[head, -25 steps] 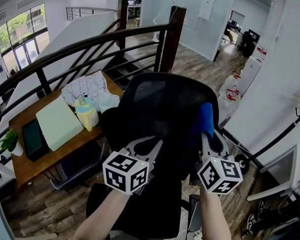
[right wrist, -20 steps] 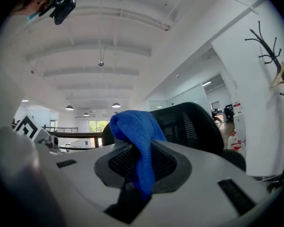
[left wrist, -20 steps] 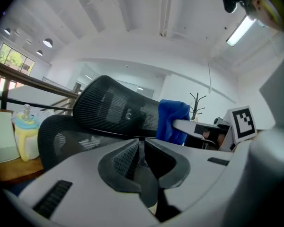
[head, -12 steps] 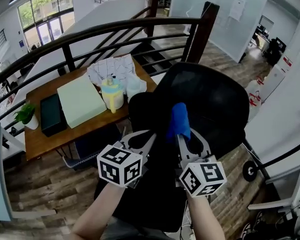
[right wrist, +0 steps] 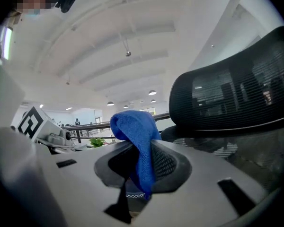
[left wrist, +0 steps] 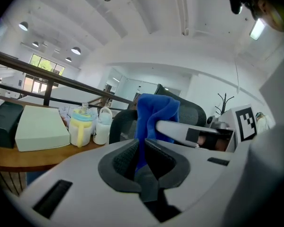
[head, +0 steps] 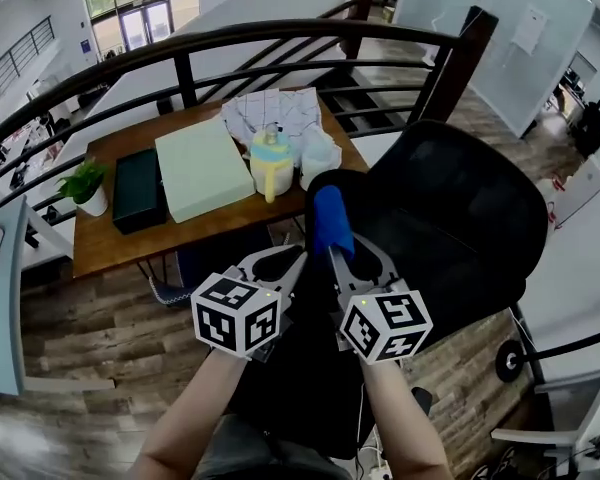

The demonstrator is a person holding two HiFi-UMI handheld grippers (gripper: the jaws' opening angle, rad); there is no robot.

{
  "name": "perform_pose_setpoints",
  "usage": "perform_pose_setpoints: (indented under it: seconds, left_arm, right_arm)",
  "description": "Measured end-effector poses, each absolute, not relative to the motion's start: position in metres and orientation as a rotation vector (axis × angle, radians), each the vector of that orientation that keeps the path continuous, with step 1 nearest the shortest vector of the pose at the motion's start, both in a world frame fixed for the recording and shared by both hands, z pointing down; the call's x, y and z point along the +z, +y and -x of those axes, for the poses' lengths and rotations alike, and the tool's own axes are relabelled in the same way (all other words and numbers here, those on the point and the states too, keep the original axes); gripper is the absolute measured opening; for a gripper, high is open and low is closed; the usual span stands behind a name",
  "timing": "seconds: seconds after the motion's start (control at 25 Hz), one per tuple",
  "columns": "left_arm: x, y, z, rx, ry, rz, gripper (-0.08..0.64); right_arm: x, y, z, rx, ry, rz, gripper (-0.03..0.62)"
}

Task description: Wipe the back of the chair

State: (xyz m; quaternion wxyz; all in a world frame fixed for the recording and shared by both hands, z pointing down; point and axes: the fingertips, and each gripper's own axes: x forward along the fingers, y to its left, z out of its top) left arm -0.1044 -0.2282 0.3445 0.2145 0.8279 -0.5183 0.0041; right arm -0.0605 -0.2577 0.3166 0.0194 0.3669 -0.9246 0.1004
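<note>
The black mesh office chair (head: 460, 218) fills the right middle of the head view, its back turned toward me. My right gripper (head: 333, 255) is shut on a blue cloth (head: 331, 220) that stands up against the chair's left edge. In the right gripper view the cloth (right wrist: 139, 141) hangs out of the jaws, with the chair back (right wrist: 236, 98) close on the right. My left gripper (head: 298, 260) is just left of it, shut and holding nothing. In the left gripper view, past the left gripper (left wrist: 143, 155), the cloth (left wrist: 154, 112) shows.
A wooden desk (head: 110, 248) stands behind the chair with a pale green box (head: 202, 166), a dark box (head: 138, 188), a yellow bottle (head: 268, 163), papers (head: 270, 111) and a potted plant (head: 85, 183). A black railing (head: 240, 43) runs behind. Wood floor lies below.
The right gripper has carried the blue cloth across the chair back from its right side to its left edge. The left gripper stayed beside it, and my view swung left.
</note>
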Motion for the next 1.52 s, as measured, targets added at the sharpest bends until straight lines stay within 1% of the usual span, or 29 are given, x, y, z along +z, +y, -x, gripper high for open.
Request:
perform_pose_setpoints:
  seconds: [0.16,0.32,0.76,1.16,1.52]
  left_arm:
    - [0.354,-0.23,0.116,0.015,-1.464,-2.262,0.046]
    - [0.363,-0.235,0.121,0.035,-1.472,-2.242,0.046]
    - [0.378,-0.249,0.1,0.06,-1.408,-2.242,0.046]
    - [0.384,-0.258,0.074,0.093,-1.336,-2.27,0.046]
    - [0.385,-0.262,0.024,0.127,-1.211,-2.333,0.046]
  right_arm:
    - [0.335,-0.273,0.082,0.392,-2.861,-1.094,0.084]
    - [0.349,-0.292,0.087,0.489,-2.844,-1.113,0.084]
    - [0.378,-0.325,0.059,0.599,-2.732,-1.254,0.084]
    - [0.389,-0.329,0.01,0.627,-2.65,-1.402,0.084]
    - [0.39,-0.325,-0.061,0.589,-2.561,-1.561,0.084]
